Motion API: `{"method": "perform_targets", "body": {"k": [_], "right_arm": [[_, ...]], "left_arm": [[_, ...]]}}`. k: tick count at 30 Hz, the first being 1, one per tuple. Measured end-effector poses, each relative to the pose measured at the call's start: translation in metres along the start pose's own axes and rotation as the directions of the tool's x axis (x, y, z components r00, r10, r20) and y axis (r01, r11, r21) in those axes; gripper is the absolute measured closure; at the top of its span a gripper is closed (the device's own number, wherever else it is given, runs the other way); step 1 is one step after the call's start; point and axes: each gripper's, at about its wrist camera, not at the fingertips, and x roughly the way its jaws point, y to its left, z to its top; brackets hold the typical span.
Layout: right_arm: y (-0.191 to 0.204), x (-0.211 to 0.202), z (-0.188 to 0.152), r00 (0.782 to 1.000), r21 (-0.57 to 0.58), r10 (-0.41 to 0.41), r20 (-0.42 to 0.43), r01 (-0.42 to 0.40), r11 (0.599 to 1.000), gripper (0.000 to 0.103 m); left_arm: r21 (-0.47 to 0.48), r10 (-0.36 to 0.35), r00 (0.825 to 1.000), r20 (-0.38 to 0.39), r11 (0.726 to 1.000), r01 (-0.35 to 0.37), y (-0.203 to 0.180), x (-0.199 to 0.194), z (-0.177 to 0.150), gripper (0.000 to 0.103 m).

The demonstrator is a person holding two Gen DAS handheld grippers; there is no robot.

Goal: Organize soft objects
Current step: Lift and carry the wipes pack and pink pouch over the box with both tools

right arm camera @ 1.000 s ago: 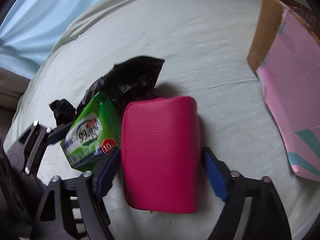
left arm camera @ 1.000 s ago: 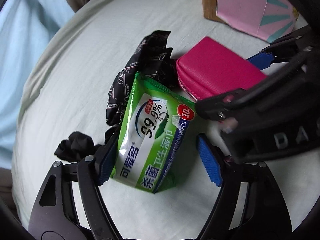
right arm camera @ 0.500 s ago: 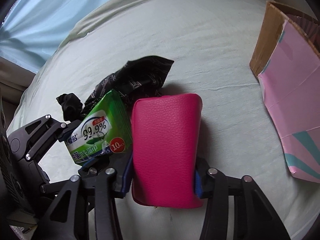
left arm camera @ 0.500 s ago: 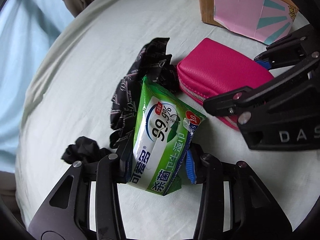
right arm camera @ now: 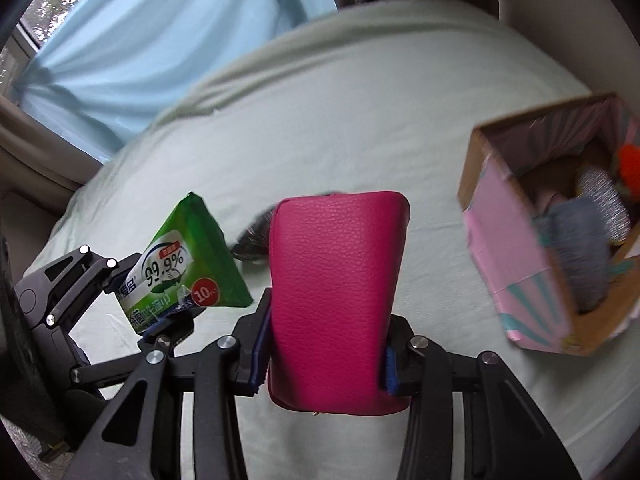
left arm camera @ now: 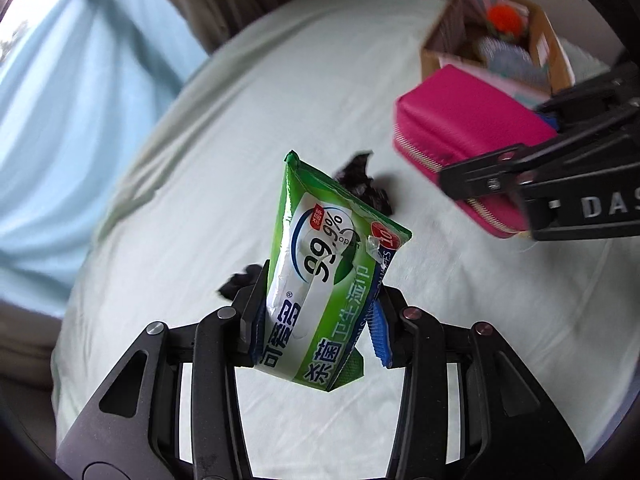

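The green wipes pack reads "99.9%", "open", "10" and "杀菌卫生湿巾"; the right claw body shows "DAS".

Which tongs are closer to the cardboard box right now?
Right. The right tongs, shut on the pink pouch, are beside the box; the left tongs, holding the wipes, are farther off.

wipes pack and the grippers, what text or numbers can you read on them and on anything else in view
"99.9%": large print on the green wipes pack held in the left gripper.
"open": small word by the pack's peel flap.
"10": red round sticker at the pack's corner; the tiny letters after it are unreadable.
Large Chinese characters run along the pack's lower front; the small English line on its blue edge is too blurred.
"DAS": raised letters on the right gripper, cut off by the frame edge.
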Motion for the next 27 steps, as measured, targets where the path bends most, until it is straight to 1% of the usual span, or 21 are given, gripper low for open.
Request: {"method": "perform_targets", "body": {"k": [3,5,8,11,14,16,19,22,25,27], "right_arm": [[0.002,-0.04,0.004,0.999,-0.02,0.005,0.042,-0.004,1.0,0.063],[0.002,-0.071,0.008,0.998,-0.032,0.008,0.067,-0.005,0.999,0.063],[-0.001,-0.105,0.012,0.996,-0.05,0.008,0.091,-0.003,0.999,0.063],[-0.012,-0.14,0.018,0.993,-0.036,0.029,0.112,-0.025,0.999,0.063],[-0.021,-0.163,0.028,0.99,-0.036,0.012,0.138,-0.007,0.999,0.063],[-0.035,-0.181,0.034,0.989,-0.028,0.011,0.15,-0.007,1.0,0.063],[-0.057,-0.206,0.041,0.987,-0.04,-0.004,0.163,0.01,0.999,0.063],[-0.084,-0.223,0.055,0.986,-0.051,0.001,0.164,0.008,0.999,0.063],[-0.109,-0.234,0.068,0.988,-0.076,0.003,0.156,0.009,0.997,0.063],[-0.129,-0.237,0.078,0.989,-0.099,0.002,0.145,0.012,0.995,0.063]], "left_arm": [[-0.048,0.018,0.999,0.027,0.999,-0.017,0.005,-0.036,0.012,0.066],[-0.087,0.02,0.999,0.047,0.996,-0.016,0.009,-0.061,0.022,0.066],[-0.124,0.022,0.997,0.078,0.992,-0.012,0.01,-0.092,0.038,0.066],[-0.163,0.013,0.994,0.113,0.987,0.005,0.009,-0.123,0.062,0.066],[-0.195,-0.005,0.991,0.135,0.98,0.031,0.003,-0.145,0.083,0.066],[-0.222,-0.017,0.991,0.135,0.974,0.047,-0.002,-0.155,0.101,0.066],[-0.255,-0.014,0.991,0.133,0.966,0.047,-0.011,-0.165,0.126,0.066],[-0.308,-0.011,0.992,0.129,0.95,0.051,-0.024,-0.169,0.153,0.066],[-0.373,-0.012,0.993,0.113,0.926,0.053,-0.04,-0.166,0.175,0.066],[-0.423,-0.016,0.995,0.099,0.904,0.056,-0.052,-0.159,0.192,0.066]]}}
